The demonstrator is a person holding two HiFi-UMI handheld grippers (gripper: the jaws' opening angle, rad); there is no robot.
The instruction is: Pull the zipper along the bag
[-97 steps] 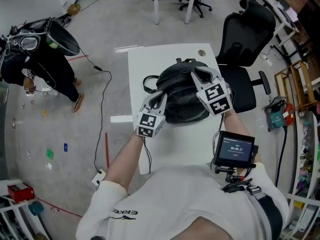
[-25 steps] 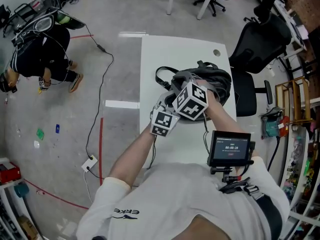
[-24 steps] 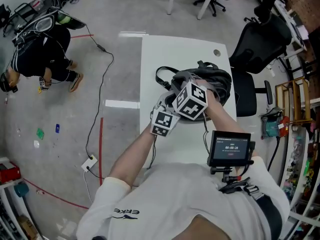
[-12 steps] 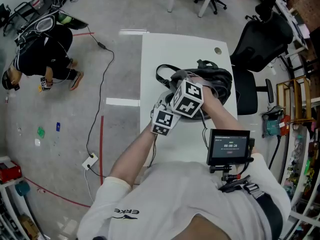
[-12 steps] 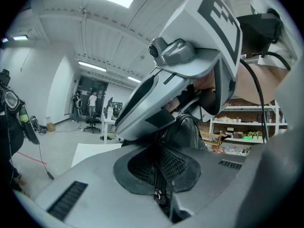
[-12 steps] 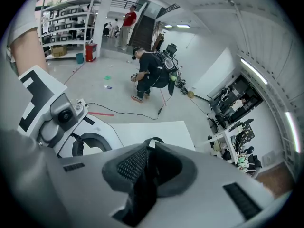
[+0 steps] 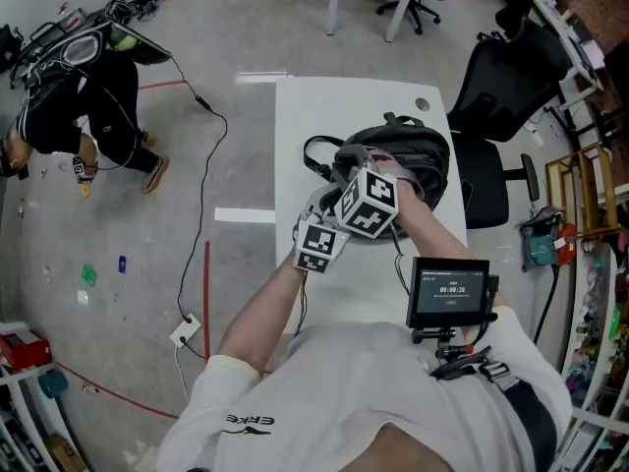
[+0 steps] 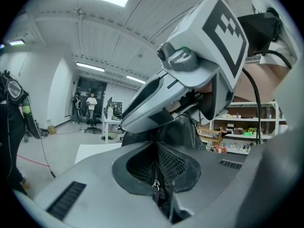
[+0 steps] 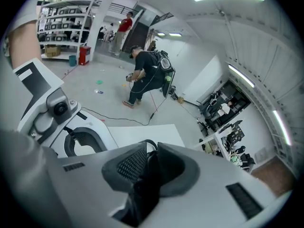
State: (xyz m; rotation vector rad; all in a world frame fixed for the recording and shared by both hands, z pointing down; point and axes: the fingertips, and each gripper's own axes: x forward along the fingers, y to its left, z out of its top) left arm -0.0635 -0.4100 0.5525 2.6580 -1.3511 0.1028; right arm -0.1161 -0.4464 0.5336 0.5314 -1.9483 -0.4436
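A black backpack [image 7: 401, 160] lies on the white table [image 7: 324, 106]. Both grippers meet at its left side, the right crossing over the left. My left gripper [image 7: 322, 209] is shut on the zipper pull [image 8: 154, 189], and the zipper track runs up between its pads [image 8: 173, 163]. The right gripper's marker cube [image 8: 213, 37] hangs close above it. My right gripper [image 7: 352, 165] is shut on black bag fabric [image 9: 145, 184] near a strap loop [image 9: 149, 144]. The left gripper's body [image 9: 57, 113] shows beside it.
A black office chair [image 7: 511, 77] stands to the right of the table. A person [image 7: 88, 96] in black crouches on the floor at far left, with cables [image 7: 201, 185] running past. A small monitor [image 7: 450, 291] hangs at my chest.
Since 3.9 s ago my right gripper has moved from the bag's right front across to its left side, above the left gripper. Over the last second both have barely shifted.
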